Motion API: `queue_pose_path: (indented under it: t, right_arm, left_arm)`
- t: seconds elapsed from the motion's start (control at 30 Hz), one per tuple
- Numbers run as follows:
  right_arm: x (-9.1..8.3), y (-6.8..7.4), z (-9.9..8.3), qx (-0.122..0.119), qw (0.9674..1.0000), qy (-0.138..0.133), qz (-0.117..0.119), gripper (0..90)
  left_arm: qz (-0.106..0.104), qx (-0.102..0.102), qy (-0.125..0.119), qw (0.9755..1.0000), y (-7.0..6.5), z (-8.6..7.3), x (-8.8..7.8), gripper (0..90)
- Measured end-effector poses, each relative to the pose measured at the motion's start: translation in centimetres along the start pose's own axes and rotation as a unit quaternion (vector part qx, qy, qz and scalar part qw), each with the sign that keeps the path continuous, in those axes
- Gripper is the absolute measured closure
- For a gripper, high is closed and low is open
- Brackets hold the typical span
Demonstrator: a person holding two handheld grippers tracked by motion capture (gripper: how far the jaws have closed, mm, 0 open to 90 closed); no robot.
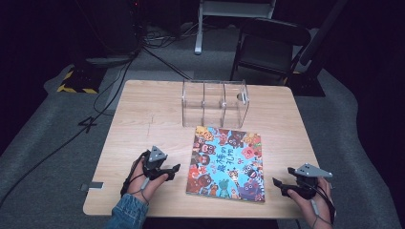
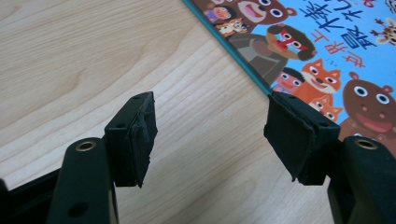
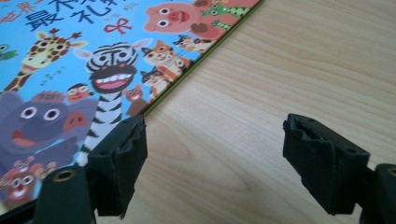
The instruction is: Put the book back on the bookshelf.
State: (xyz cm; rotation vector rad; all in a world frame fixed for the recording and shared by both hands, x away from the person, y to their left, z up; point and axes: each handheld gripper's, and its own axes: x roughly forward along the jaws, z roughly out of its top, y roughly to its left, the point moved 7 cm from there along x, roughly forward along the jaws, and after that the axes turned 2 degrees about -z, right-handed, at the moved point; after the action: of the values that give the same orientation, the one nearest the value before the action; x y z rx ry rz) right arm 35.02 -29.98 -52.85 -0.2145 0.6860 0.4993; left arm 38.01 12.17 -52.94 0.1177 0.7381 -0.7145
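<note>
Dark room, wooden table (image 1: 143,109) — picture book (image 1: 225,164), clear organizer (image 1: 215,102).

My table (image 1: 143,109) was evenly lit from above; the room beyond lay dark. My close views looked soft, slightly blurred.

the left gripper (image 1: 173,171) sits low in the person's left hand (image 1: 143,179), jaws spread wide and pointing right. the right gripper (image 1: 279,185), held in the right hand (image 1: 313,198), points left, its jaws also wide apart, gripping nothing.
</note>
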Motion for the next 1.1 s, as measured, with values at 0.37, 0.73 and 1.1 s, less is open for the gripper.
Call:
queue_pose_path:
  t: [0.37,0.73,1.1]
  right_arm:
    - [-0.8,4.2,-0.4,-0.026,0.9985,0.02,0.044,20.0]
    - [-0.9,7.4,-1.2,-0.033,0.9936,0.054,0.094,17.4]
    - [1.2,8.2,-1.1,-0.037,0.995,0.022,0.09,15.6]
  left_arm:
    - [-0.037,-0.018,0.0,0.9992,-2.0,1.3,2.2,40.2]
    - [-0.053,-0.058,0.02,0.9967,-2.9,2.4,4.8,38.8]
    - [-0.065,-0.111,0.0,0.9917,-2.7,3.1,6.7,38.4]
